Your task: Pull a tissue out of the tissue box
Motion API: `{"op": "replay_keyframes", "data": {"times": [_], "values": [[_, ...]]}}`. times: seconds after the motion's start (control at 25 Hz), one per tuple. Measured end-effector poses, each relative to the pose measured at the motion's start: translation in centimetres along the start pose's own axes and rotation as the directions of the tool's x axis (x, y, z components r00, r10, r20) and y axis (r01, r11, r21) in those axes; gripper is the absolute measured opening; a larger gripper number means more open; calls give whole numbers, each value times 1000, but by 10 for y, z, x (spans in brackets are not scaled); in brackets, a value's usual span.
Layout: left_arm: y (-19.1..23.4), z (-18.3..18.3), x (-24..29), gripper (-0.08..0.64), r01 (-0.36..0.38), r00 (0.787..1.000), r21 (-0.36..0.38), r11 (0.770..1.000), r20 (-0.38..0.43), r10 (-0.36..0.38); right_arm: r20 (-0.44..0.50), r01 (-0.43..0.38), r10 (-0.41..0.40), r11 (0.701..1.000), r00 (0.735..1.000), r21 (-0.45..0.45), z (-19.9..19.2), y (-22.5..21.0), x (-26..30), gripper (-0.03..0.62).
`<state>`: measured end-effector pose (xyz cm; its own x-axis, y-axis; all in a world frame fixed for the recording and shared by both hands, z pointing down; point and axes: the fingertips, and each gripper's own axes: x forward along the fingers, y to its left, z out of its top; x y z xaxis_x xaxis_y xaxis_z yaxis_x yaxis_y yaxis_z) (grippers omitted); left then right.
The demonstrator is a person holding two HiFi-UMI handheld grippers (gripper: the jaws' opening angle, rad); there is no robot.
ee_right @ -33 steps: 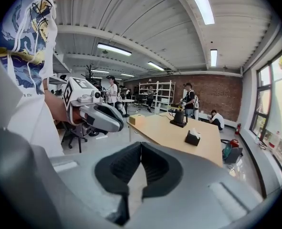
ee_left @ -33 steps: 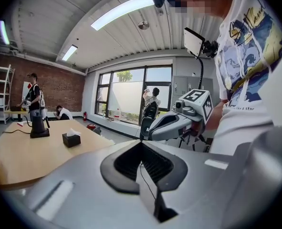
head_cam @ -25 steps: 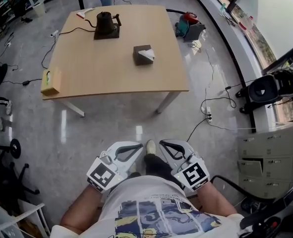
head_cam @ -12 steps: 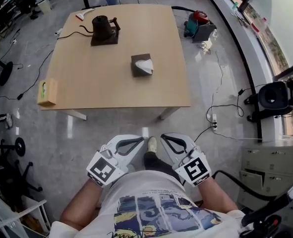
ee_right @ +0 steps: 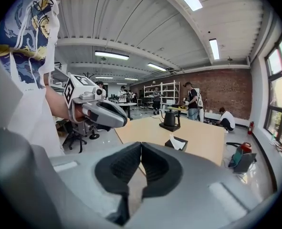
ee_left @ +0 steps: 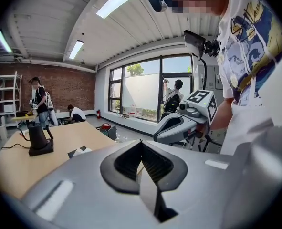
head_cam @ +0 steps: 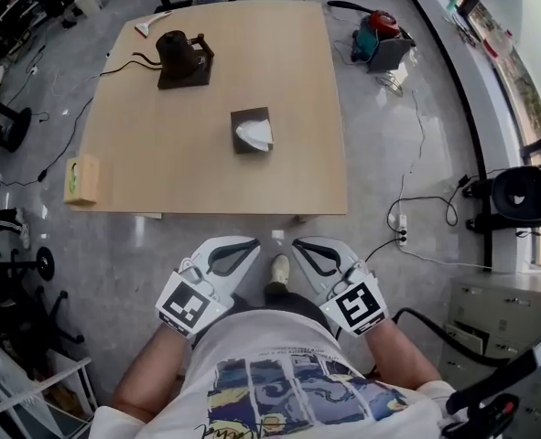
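A dark tissue box (head_cam: 251,132) with a white tissue sticking out of its top stands near the middle of the wooden table (head_cam: 297,172). It also shows small in the left gripper view (ee_left: 78,151) and in the right gripper view (ee_right: 176,142). My left gripper (head_cam: 249,242) and right gripper (head_cam: 298,243) are held side by side close to my body, over the floor short of the table's near edge. Both are shut with nothing between the jaws, as the left gripper (ee_left: 141,142) and right gripper (ee_right: 141,145) also show in their own views.
A black kettle on its base (head_cam: 180,58) stands at the table's far left, its cord running off the edge. A yellow box (head_cam: 81,179) sits at the near left corner. Cables, a red and teal bag (head_cam: 380,39) and chairs lie on the floor around the table. People stand at the back.
The table has come closer and lower in the head view as I walk toward it. Both grippers stay shut in front of my body.
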<state>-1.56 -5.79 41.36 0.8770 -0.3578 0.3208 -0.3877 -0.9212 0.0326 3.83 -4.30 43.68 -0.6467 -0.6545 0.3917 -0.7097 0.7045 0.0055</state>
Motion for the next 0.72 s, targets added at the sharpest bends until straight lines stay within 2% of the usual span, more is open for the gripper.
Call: {"op": "replay_keyframes", "data": {"times": [0.12, 0.4, 0.52, 0.72], "values": [[11, -3, 13, 14, -17, 1000, 40, 999, -20, 18, -6, -1, 1, 1000, 1000, -1, -7, -17, 0, 3], [70, -22, 31, 119, -23, 991, 165, 986, -126, 44, -14, 30, -30, 999, 999, 35, -10, -42, 15, 3], [104, -31, 44, 184, -1, 983, 231, 973, -180, 44, -33, 65, -63, 997, 997, 50, -12, -55, 21, 3], [160, -39, 68, 227, 67, 963, 336, 940, -269, 27, -59, 126, -121, 989, 991, 81, -5, -74, 36, 3]]}}
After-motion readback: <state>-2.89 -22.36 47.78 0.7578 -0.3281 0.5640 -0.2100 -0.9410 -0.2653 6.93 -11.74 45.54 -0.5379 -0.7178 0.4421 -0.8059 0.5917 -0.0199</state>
